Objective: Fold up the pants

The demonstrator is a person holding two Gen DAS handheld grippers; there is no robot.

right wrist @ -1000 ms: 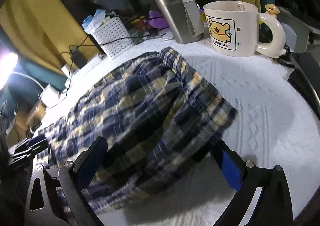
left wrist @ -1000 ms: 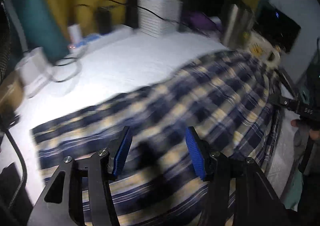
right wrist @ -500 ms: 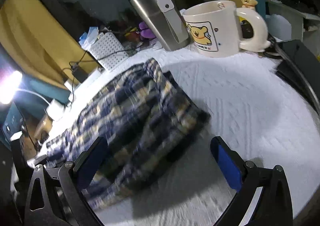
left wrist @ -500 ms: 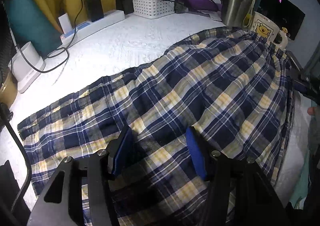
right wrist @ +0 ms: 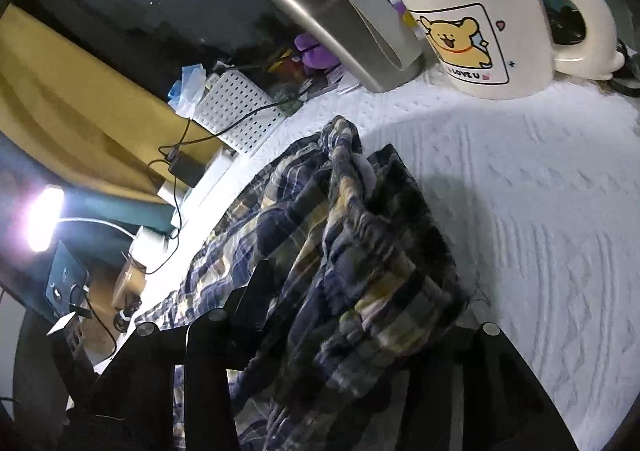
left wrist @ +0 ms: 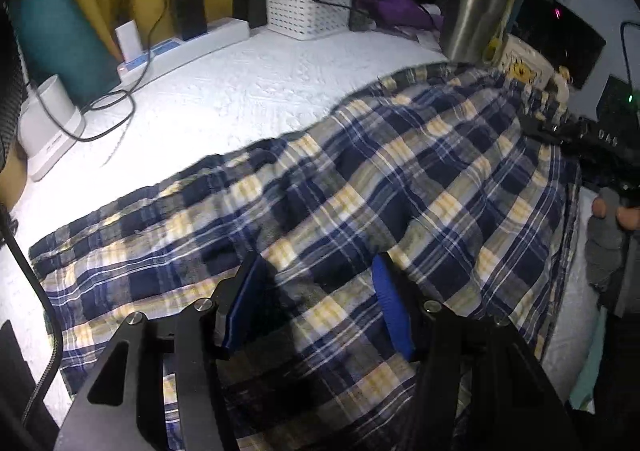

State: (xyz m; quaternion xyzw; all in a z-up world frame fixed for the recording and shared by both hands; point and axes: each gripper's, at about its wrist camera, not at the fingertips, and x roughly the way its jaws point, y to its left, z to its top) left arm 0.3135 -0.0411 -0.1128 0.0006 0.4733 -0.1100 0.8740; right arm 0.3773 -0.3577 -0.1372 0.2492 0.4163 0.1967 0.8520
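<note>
So from where I'm sitting, the navy, white and yellow plaid cotton pants (left wrist: 360, 211) are spread soft and rumpled across the white textured cloth covering the table (left wrist: 240, 99), filling the lower and right part of the left wrist view. My left gripper (left wrist: 316, 291) hovers low centre with its ribbed blue pads (left wrist: 390, 303) standing apart over the fabric, not pinching anything that I can see. In the right wrist view the right gripper (right wrist: 360, 315) is closing, jaws mid-travel, with a bunched, gathered waistband edge of the pants lifted up between its black fingers (right wrist: 256, 291); the pads are buried in cloth, so I can't tell if they're pressing yet. Upper right of that frame sits a glossy cream ceramic mug (right wrist: 488, 31) printed with a yellow cartoon bear and "LOVE U", beside a leaning brushed-steel tumbler (right wrist: 332, 11) with a grey strap. A white perforated plastic basket (right wrist: 236, 111) sits left of centre.
</note>
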